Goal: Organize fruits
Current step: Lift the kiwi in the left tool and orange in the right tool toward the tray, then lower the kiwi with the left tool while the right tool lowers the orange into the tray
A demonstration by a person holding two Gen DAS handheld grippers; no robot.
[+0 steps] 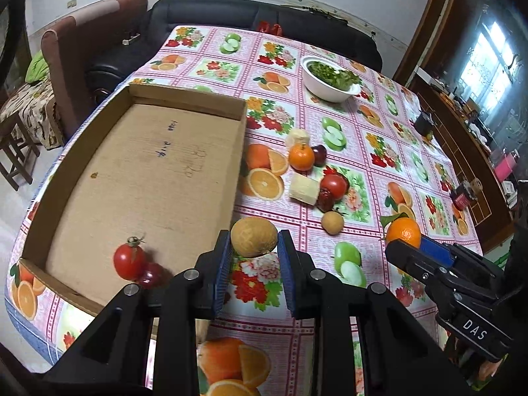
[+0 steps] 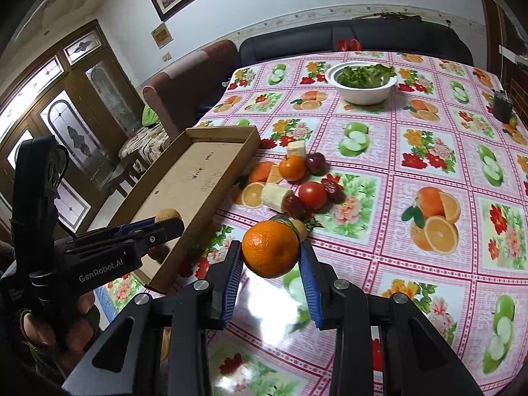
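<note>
My left gripper [image 1: 254, 244] is shut on a tan round fruit [image 1: 253, 237], held above the tablecloth just right of the cardboard box [image 1: 145, 165]. Inside the box lie a red tomato [image 1: 129, 260] and a dark red fruit [image 1: 150, 274]. My right gripper [image 2: 271, 257] is shut on an orange [image 2: 270, 248], also seen as the orange [image 1: 403, 232] at the right of the left wrist view. A pile on the cloth holds an orange [image 1: 301, 156], a tomato [image 1: 333, 186], pale cut pieces [image 1: 304, 188], dark red fruits and a small tan fruit [image 1: 332, 221].
A white bowl of chopped greens [image 1: 330, 81] stands at the far side of the table. The fruit-print tablecloth [image 2: 412, 264] covers the table. A black sofa [image 1: 264, 19] and a brown armchair [image 1: 89, 46] stand behind. A hand [image 2: 36, 326] holds the left gripper's handle.
</note>
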